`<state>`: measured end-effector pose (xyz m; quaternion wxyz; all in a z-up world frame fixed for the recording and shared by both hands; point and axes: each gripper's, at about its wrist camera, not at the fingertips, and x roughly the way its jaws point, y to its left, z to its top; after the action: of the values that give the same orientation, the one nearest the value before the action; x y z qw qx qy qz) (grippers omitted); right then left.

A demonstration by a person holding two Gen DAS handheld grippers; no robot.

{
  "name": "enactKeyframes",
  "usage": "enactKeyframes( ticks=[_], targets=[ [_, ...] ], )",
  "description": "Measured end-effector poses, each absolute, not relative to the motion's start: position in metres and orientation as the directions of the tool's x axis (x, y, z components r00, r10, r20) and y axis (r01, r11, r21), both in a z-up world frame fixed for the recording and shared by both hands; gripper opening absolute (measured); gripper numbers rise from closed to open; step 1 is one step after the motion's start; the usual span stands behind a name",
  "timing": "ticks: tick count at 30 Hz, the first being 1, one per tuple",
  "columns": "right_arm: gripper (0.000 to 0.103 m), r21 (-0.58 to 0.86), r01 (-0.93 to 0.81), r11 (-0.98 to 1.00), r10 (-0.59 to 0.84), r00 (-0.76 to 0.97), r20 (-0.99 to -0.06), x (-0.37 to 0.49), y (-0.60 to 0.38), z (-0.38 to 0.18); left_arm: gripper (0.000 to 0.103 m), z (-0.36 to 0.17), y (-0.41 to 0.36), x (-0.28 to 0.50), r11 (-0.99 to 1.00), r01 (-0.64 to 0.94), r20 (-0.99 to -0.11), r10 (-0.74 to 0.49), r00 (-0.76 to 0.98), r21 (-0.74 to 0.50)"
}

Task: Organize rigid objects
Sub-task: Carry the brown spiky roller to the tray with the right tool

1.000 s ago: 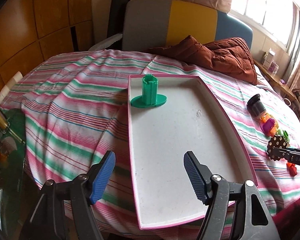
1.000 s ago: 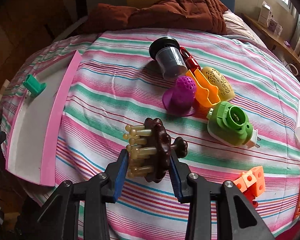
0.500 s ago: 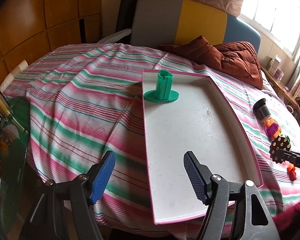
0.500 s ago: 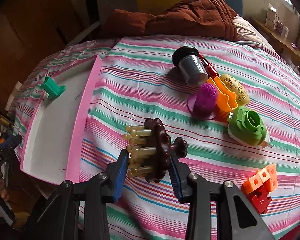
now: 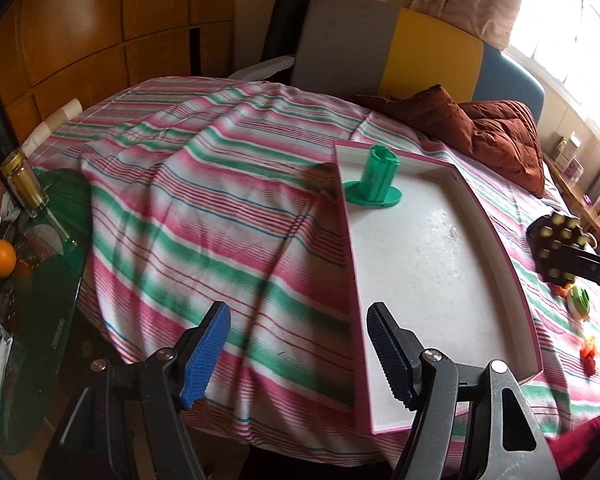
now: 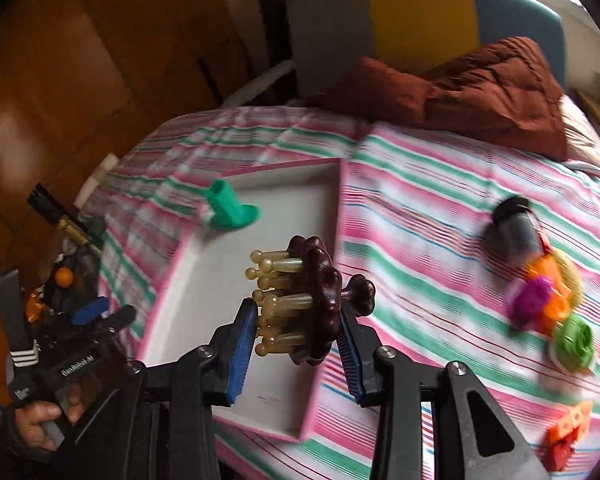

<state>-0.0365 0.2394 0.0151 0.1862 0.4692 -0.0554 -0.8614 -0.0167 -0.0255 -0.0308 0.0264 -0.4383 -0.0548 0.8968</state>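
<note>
Massager head (image 6: 316, 300), dark brown and knobbly, is seen with a cluster of pale, round-tipped pegs projecting from one face and a short knob on the opposite face. It is clamped in the right gripper (image 6: 298, 344), whose blue ribbed pads are closed against it from both sides: one pad on the peg side, the other on the knob side. The piece is held in the air above the near part of the tray (image 6: 328, 208), pegs pointing away from the striped cloth's toy side.

The tray is shallow and white with a pink rim, and lies on the striped cloth (image 5: 204, 208). A green spool-shaped piece (image 5: 376, 180), a tube on a round flange, stands upright in the tray's far corner; in the right wrist view it appears at the tray's far left edge (image 6: 230, 210).

Beside the tray, on its window side, the remaining toys lie in a loose group on the cloth, blurred: a dark cup (image 6: 514, 226), a purple piece (image 6: 532, 300), an orange piece (image 6: 554, 292), a green round piece (image 6: 574, 342), and orange-red blocks (image 6: 568, 436). None touches the tray.

The left gripper (image 5: 298, 354) is held wide apart and nothing is between its blue pads. It is positioned at the tray's near corner, one pad over the tray's edge, the other over bare cloth.
</note>
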Motion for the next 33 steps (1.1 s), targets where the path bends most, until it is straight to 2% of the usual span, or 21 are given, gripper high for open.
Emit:
enactKeyframes(
  ticks=[6,15,18,22,29,33],
  targets=[
    [0.039,0.294,0.367,-0.883,-0.432,-0.388,-0.814,-0.066,0.177,-0.006,0.071,-0.033,-0.037,-0.016,-0.991,0.027,-0.786,0.088,-0.612,-0.132],
    [0.039,0.279,0.405,-0.871,-0.416,-0.302,-0.858,-0.105,0.113,-0.04,0.071,-0.039,-0.049,-0.019,-0.988,0.056,-0.794,0.084,-0.602,-0.147],
    [0.045,0.278,0.392,-0.877,-0.405,-0.29,-0.867,-0.115,0.105,-0.052,0.071,-0.04,-0.051,-0.019,-0.987,0.06,-0.795,0.082,-0.601,-0.147],
    [0.045,0.287,0.392,-0.874,-0.412,-0.286,-0.865,-0.117,0.1,-0.054,0.071,-0.04,-0.053,-0.019,-0.987,0.063,-0.795,0.078,-0.602,-0.144],
    [0.053,0.257,0.404,-0.878,-0.407,-0.346,-0.845,-0.103,0.112,-0.039,0.071,-0.033,-0.051,-0.016,-0.988,0.056,-0.782,0.076,-0.618,-0.141],
    [0.053,0.23,0.397,-0.889,-0.391,-0.392,-0.833,-0.091,0.123,-0.03,0.071,-0.028,-0.048,-0.013,-0.99,0.048,-0.775,0.073,-0.628,-0.131]
  ],
)
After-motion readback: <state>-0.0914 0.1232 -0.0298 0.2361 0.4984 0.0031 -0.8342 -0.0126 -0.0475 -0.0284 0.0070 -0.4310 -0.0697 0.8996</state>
